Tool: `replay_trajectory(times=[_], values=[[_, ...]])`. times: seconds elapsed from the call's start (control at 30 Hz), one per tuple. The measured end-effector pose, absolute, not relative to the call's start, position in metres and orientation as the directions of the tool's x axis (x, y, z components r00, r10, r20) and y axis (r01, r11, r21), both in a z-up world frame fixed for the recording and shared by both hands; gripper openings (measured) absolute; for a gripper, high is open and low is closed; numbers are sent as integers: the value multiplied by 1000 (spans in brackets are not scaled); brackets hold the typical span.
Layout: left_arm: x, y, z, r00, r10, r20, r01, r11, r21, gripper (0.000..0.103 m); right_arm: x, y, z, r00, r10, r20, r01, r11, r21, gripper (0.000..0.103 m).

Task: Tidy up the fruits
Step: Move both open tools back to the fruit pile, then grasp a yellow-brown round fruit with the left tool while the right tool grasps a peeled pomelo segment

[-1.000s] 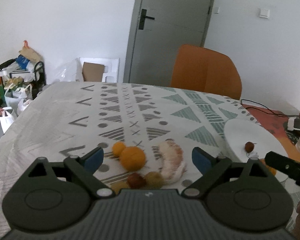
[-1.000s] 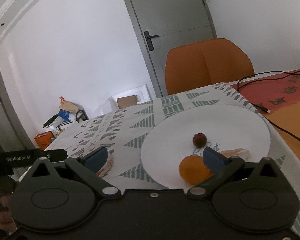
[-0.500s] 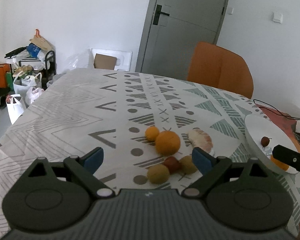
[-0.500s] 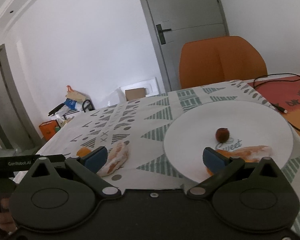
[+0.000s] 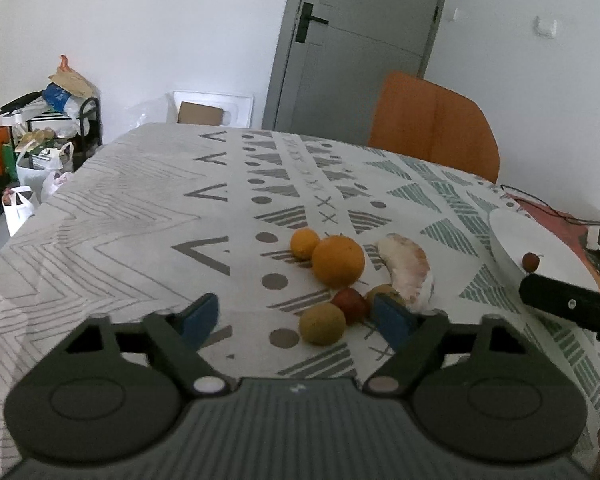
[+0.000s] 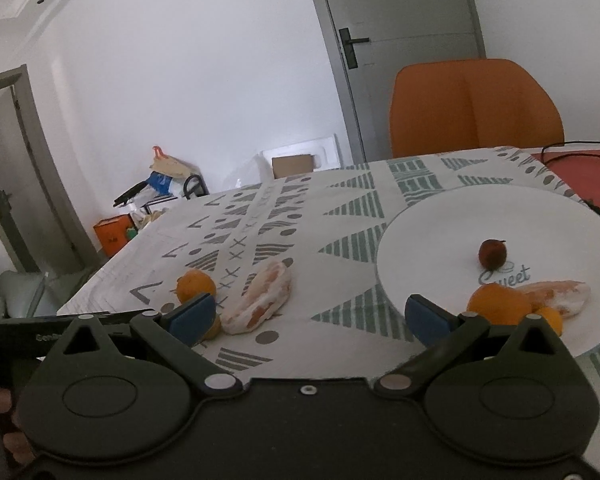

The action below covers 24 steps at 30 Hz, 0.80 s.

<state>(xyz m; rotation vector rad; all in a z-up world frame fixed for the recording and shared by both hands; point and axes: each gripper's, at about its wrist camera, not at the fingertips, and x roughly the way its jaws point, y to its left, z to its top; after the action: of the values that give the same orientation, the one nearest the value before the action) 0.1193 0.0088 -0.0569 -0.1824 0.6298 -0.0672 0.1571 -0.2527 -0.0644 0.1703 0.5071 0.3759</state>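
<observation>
While the patterned table (image 5: 148, 216) carries a white plate (image 6: 452, 220) already holding a dark red fruit (image 6: 492, 253), an orange and a peeled segment, more fruit lies loose beside it: a big orange (image 5: 338, 261), a peeled piece (image 5: 408, 272), smaller ones. The left gripper (image 5: 296, 318), jaws just narrowing yet still apart around a yellowish fruit (image 5: 322, 323), presses nothing. The right gripper (image 6: 308, 316) gapes empty near the plate's rim.

Orange chair (image 5: 434, 124), grey door (image 5: 360, 44), patterned tablecloth (image 5: 140, 208)
</observation>
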Motion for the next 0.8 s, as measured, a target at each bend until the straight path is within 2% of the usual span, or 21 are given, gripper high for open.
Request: replay_trajectory(times=[0.13, 0.27, 0.3, 0.37, 0.4, 0.5, 0.63, 0.7, 0.8], values=[[123, 8, -64, 788, -138, -600, 14, 978, -207, 58, 159, -248, -64, 798, 402, -450, -319, 914, 250, 100], [121, 5, -67, 797, -133, -589, 23, 981, -190, 56, 162, -241, -66, 785, 412, -462, -335, 910, 243, 98], [121, 4, -68, 799, -136, -586, 27, 981, -191, 53, 162, -238, -67, 782, 416, -464, -339, 909, 243, 97], [122, 3, -68, 800, -143, -583, 37, 981, -190, 38, 164, -234, -67, 774, 424, -471, -348, 905, 243, 94], [122, 3, -68, 797, -156, -584, 46, 979, -198, 25, 165, -231, -67, 771, 426, -473, -351, 905, 241, 91], [121, 7, -67, 798, -160, -581, 41, 976, -213, 25, 167, -224, -66, 761, 433, -484, -363, 901, 236, 85], [117, 15, -64, 805, -148, -574, 27, 976, -215, 25, 172, -216, -67, 756, 434, -490, -367, 901, 231, 82], [116, 20, -62, 808, -144, -572, 18, 975, -220, 25, 176, -213, -67, 752, 433, -498, -361, 901, 239, 75], [114, 27, -60, 814, -133, -566, 6, 975, -221, 25, 184, -208, -69, 744, 423, -517, -343, 906, 248, 71]])
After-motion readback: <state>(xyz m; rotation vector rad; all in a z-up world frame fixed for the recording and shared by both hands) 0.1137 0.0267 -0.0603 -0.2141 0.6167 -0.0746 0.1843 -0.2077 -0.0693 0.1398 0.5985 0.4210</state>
